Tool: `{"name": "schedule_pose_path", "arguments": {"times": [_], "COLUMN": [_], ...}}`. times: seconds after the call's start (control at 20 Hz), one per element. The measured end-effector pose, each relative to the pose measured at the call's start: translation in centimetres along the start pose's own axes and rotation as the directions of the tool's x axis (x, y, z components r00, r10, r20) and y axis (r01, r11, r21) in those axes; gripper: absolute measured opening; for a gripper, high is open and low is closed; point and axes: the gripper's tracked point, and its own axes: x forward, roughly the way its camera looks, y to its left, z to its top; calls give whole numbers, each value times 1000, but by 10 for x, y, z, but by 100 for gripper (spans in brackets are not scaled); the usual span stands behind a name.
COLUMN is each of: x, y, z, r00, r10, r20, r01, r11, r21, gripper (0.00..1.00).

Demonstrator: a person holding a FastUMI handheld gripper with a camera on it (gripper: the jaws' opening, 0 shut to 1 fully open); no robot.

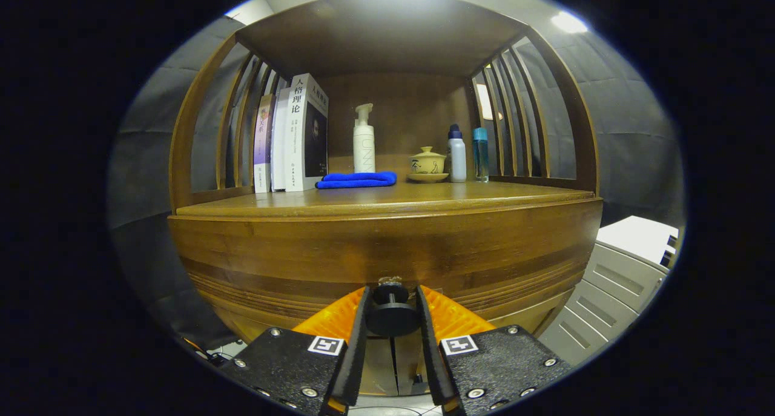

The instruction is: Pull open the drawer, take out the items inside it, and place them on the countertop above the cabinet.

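A wooden cabinet fills the space ahead, with its drawer front [387, 252] right before me. A round dark knob [391, 315] juts out of that front and sits between my two fingers. My gripper [391, 298] is shut on the knob, one finger pressing each side. The drawer looks closed, and its contents are hidden. Above it runs the wooden countertop [484, 193], under a slatted shelf hood.
On the countertop stand several books [296, 134], a folded blue cloth [357, 180], a white pump bottle [364, 140], a lidded tea bowl on a saucer [428, 163], a small white bottle [457, 154] and a clear blue bottle [480, 154]. A white drawer unit [617, 270] stands to the right.
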Motion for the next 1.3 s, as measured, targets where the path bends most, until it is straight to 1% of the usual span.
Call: {"name": "schedule_pose_path", "arguments": {"times": [0.1, 0.2, 0.3, 0.5, 0.8, 1.0, 1.3], "x": [1, 0, 0, 0, -4, -19, -61], "y": [0, 0, 0, -1, -2, -3, -6], "z": [-2, 1, -2, -2, -3, -6, -13], "r00": [1000, 1000, 1000, 999, 1000, 1000, 1000], "r10": [14, 18, 22, 11, 12, 12, 7], "r20": [-23, -4, 7, 31, 21, 12, -16], "r01": [-14, -18, -22, -12, -12, -13, -6], "r11": [1000, 998, 998, 1000, 1000, 999, 999], "r21": [26, 54, 54, 11, 23, 33, 40], "gripper": [43, 42, 39, 32, 29, 30, 29]}}
